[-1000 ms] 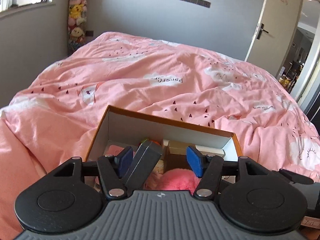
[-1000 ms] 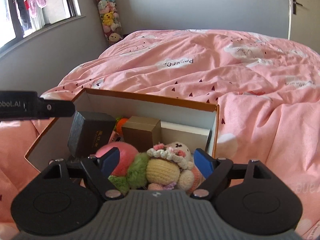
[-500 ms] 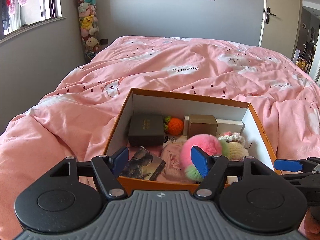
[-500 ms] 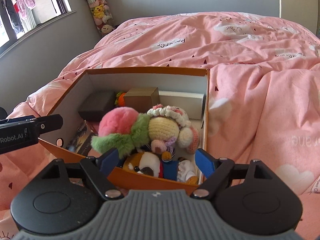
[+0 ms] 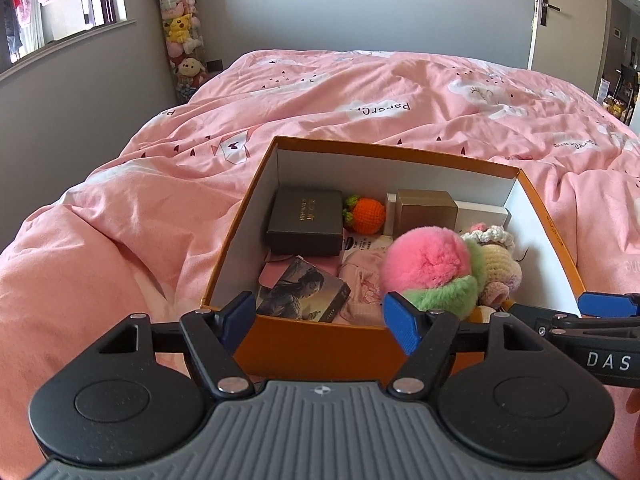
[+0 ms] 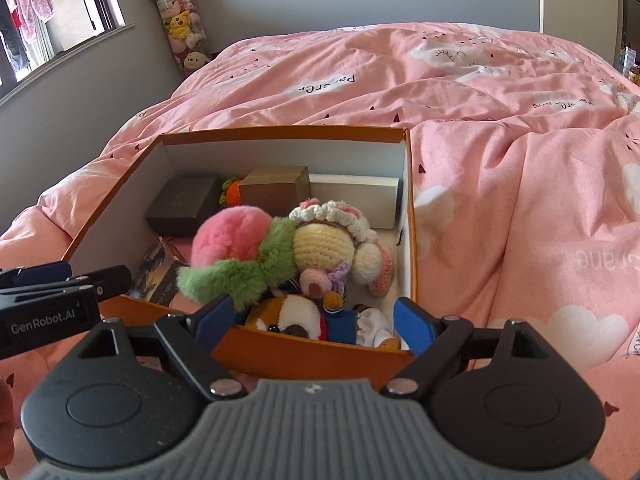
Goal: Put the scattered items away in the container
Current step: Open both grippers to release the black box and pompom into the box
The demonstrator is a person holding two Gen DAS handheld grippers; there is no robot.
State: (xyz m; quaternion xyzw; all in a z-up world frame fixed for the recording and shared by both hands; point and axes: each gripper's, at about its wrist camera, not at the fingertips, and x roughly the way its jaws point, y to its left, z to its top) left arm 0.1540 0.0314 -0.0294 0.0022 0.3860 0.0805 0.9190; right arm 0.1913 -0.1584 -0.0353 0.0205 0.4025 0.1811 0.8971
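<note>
Room: pink bed (image 5: 400, 92) under grey walls, window at left.
Container: orange box (image 5: 320, 344) sat on the bedding, already holding the dark case (image 5: 306, 220), plush ball (image 5: 426, 260), crochet doll (image 6: 324, 240) and the rest.
Left tongs (image 5: 320, 316): had just been opening, released, nothing between them.
Right tongs (image 6: 312, 320): likewise just opening, spread wide, empty.
Step, as I judged: withdrawing; best lifted straight back clear of the near rim, avoiding the fluffy toy.

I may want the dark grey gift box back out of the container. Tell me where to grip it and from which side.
Grip the dark grey gift box across its two long sides, coming from above. It lies flat with its lid up in the orange container's far left corner; the wall and the crocheted orange crowd its short ends, so top-down looks clearest.
</note>
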